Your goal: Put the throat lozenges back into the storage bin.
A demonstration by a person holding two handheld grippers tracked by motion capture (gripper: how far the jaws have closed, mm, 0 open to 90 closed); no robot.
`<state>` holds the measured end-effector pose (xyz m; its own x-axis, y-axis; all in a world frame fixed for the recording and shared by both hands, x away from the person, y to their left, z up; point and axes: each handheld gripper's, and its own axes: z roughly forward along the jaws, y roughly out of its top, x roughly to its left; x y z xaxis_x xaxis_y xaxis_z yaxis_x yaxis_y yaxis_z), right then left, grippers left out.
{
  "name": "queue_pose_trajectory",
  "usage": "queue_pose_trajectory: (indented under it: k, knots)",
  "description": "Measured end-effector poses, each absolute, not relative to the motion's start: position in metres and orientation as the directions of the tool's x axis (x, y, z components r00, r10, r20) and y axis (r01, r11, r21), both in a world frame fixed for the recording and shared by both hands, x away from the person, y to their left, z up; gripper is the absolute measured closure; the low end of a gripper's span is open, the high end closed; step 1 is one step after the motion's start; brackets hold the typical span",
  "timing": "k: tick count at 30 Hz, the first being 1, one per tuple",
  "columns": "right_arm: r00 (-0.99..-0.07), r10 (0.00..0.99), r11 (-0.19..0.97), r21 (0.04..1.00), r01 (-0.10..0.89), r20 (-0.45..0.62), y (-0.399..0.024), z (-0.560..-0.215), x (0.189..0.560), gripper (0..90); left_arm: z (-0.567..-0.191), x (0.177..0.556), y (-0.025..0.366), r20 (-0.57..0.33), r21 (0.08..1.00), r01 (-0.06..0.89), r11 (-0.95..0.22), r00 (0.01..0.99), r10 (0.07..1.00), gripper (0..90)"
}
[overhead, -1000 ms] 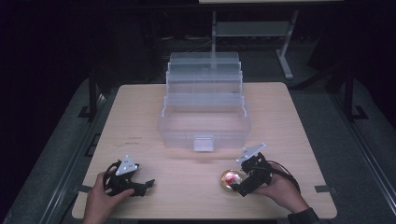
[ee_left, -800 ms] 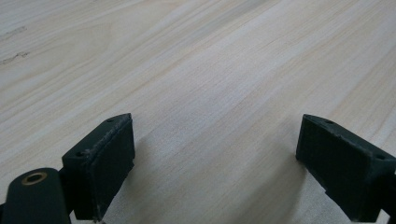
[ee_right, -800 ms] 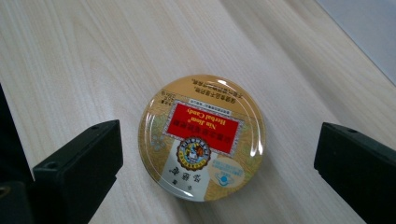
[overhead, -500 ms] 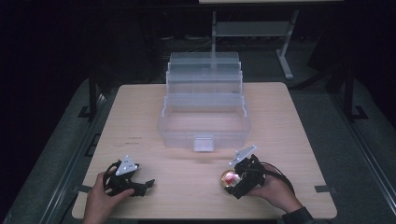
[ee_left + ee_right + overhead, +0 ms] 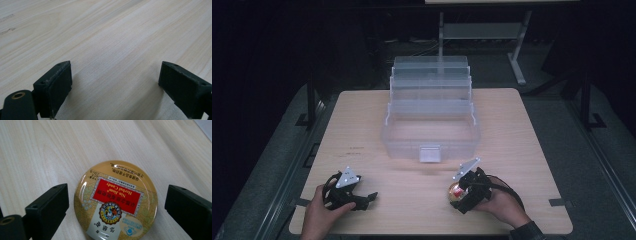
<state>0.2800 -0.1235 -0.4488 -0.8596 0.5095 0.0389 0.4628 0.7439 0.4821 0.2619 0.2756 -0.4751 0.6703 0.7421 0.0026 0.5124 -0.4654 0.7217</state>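
Note:
A round golden candy tin (image 5: 116, 202) with a red label lies flat on the wooden table (image 5: 522, 150) near its front edge; it is seen as a small tin (image 5: 455, 190) in the high view. My right gripper (image 5: 117, 212) straddles it, one black pad on each side. The jaws have just been closing, with the tin between them. A narrow strip of table still shows between each pad and the tin's rim, so the pads do not press on it. At the front left my left gripper (image 5: 368, 198) rests low over bare wood, open (image 5: 115, 90), nothing between its pads.
A clear plastic tiered box (image 5: 430, 130) stands open at the table's middle and back, its latch facing me. Bare wood lies between the two hands and on both sides of the box. Dark floor and a metal stand are beyond the far edge.
The right hand has crept a little to the left, bringing its gripper over the tin. The left hand and its gripper have stayed put.

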Motion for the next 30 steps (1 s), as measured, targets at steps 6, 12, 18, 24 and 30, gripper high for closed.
queue_pose_trajectory:
  k: [6,12,18,24,30]
  knots:
    - [-0.864,0.503,0.757,0.468,0.456,0.027,-0.1219,-0.4510,0.2804,6.0,-0.4751,0.2619,0.2757,0.003,0.722,0.512,-0.466,0.671,0.742,10.7]
    - [-0.867,0.498,0.762,0.465,0.451,0.024,-0.1214,-0.4516,0.2802,9.3,-0.4751,0.2619,0.2756,0.003,0.722,0.512,-0.465,0.670,0.742,10.7]
    - [-0.869,0.494,0.766,0.462,0.448,0.023,-0.1210,-0.4521,0.2798,12.4,-0.4751,0.2619,0.2756,0.003,0.722,0.512,-0.465,0.670,0.742,10.7]
    - [-0.872,0.489,0.774,0.453,0.441,0.014,-0.1206,-0.4531,0.2795,15.2,-0.4751,0.2619,0.2757,0.004,0.722,0.512,-0.466,0.671,0.742,10.7]
    - [-0.875,0.483,0.778,0.451,0.437,0.013,-0.1206,-0.4530,0.2789,19.1,-0.4751,0.2618,0.2756,0.003,0.722,0.512,-0.465,0.670,0.742,10.7]
